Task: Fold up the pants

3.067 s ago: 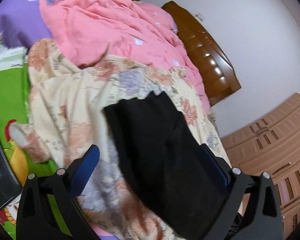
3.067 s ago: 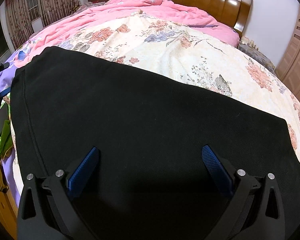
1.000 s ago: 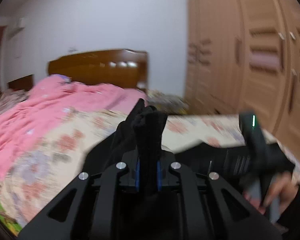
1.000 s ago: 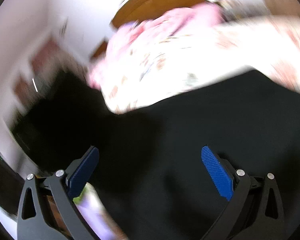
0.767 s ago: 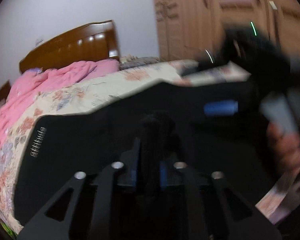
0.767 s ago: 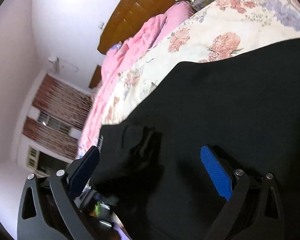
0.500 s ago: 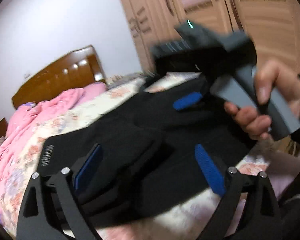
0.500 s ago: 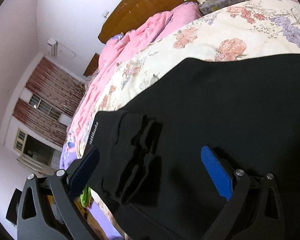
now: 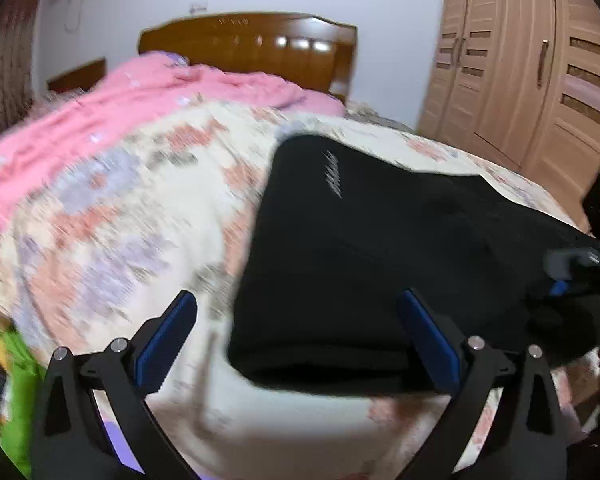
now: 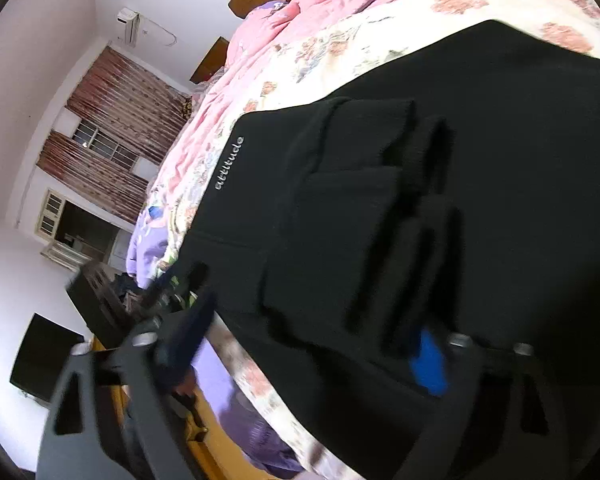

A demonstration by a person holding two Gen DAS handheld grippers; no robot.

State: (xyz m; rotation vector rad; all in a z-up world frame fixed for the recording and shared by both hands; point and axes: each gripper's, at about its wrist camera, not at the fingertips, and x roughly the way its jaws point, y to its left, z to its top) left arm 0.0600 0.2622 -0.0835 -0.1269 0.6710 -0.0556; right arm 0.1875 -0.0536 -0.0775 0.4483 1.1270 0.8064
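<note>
Black pants (image 9: pixel 360 248) lie on the floral bedspread (image 9: pixel 112 216) near the bed's edge, at least one fold made; left gripper (image 9: pixel 300 332) just opened, empty, right gripper (image 10: pixel 312 344) closing over a bunched fold, so tidying seems left.

Right claw (image 10: pixel 308 344) blurred (grip unreadable)

left wrist: close, toward headboard (image 9: pixel 248 44) | right wrist: close, window-side | shared: pants (image 9: pixel 360 248)
</note>
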